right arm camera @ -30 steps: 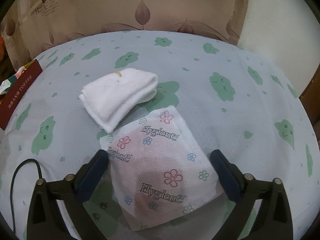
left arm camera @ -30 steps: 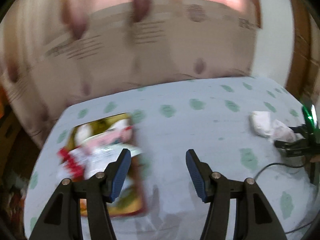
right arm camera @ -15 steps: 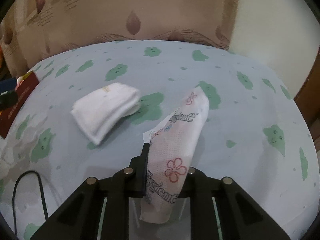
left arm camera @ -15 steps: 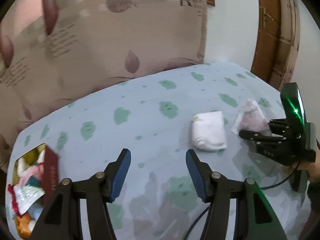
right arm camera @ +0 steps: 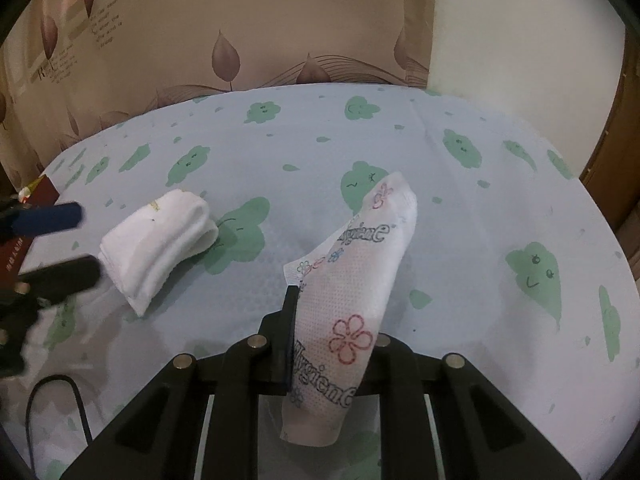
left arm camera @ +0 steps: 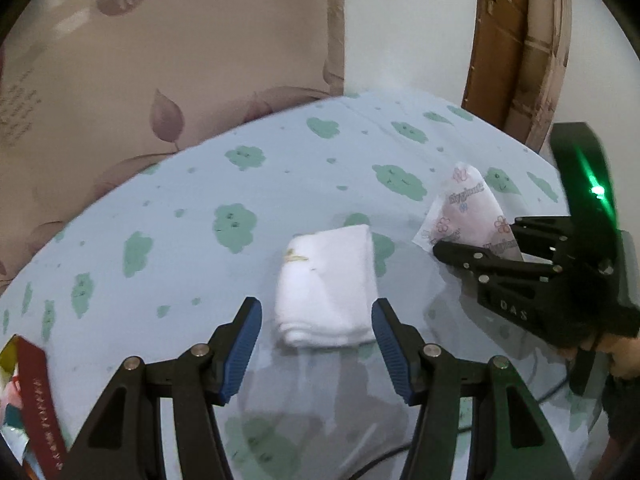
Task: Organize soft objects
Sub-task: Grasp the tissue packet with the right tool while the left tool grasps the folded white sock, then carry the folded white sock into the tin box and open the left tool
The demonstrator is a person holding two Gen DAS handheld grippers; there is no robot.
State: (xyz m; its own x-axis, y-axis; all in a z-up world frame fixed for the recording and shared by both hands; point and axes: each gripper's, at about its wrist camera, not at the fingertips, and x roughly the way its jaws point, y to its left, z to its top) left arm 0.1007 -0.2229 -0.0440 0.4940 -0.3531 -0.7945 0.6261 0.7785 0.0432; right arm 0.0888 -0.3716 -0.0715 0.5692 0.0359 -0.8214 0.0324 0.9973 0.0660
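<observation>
A folded white towel [left arm camera: 326, 284] lies on the pale blue cloth with green clouds [left arm camera: 240, 184]. My left gripper [left arm camera: 316, 336] hangs open just above its near end, one blue pad on each side, not touching it. My right gripper [right arm camera: 332, 344] is shut on a white flowered Hygiene pack [right arm camera: 352, 280], which stands on edge, lifted off the cloth. In the left wrist view that pack [left arm camera: 466, 216] sits in the right gripper [left arm camera: 480, 254] to the right of the towel. The towel [right arm camera: 156, 244] and the left gripper's fingers [right arm camera: 48, 216] show at the left of the right wrist view.
A red box edge with sweets [left arm camera: 36, 396] lies at the cloth's left side. A black cable [right arm camera: 60, 400] runs over the near cloth. A leaf-patterned curtain [right arm camera: 240, 20] hangs behind, a wooden door frame [left arm camera: 516, 40] to the right.
My left gripper swung from the sweets box across to the towel. My right gripper shut on the flat-lying Hygiene pack and lifted it on edge.
</observation>
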